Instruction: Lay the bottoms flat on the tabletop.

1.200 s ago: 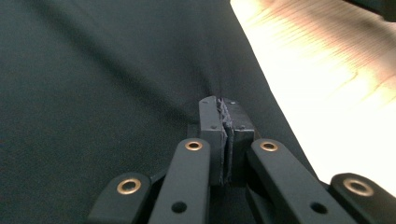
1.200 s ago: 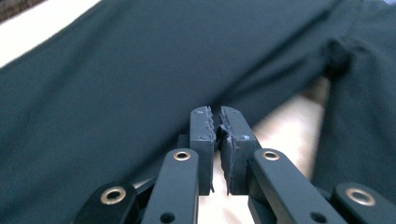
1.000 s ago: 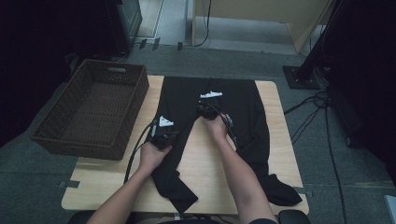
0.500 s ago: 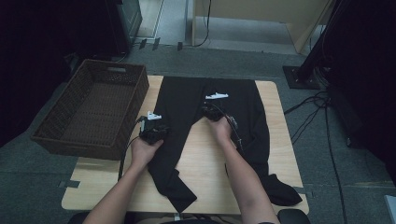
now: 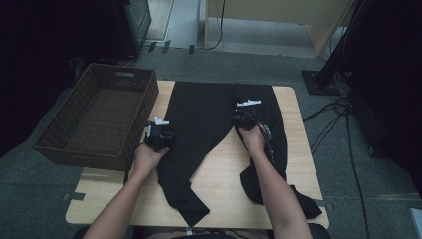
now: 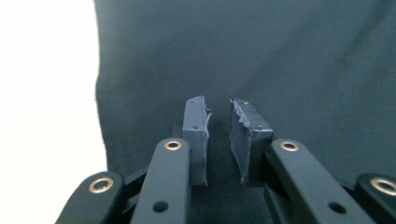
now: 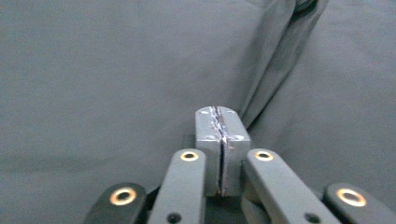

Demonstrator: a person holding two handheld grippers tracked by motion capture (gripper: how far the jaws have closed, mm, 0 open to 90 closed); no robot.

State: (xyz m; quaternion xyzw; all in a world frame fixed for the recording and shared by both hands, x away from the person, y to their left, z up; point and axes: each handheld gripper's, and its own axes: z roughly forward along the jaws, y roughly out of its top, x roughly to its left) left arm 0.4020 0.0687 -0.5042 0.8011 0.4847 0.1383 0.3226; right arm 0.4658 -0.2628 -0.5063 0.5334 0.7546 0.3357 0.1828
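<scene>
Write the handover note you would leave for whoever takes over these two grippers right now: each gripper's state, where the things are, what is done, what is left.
Left gripper: at the left edge of the black trousers, jaws slightly apart after just moving, nothing between the pads.
Right gripper: over the right trouser leg, jaws shut; no cloth visibly pinched.
Trousers: spread flat on the wooden table, waist at the far edge, legs towards the person, the right leg's end bunched near the table corner.
Wicker basket: left of the table, empty.
Done: trousers laid out.
Left, probably: straighten the bunched leg, fold, and likely place in the basket.
</scene>
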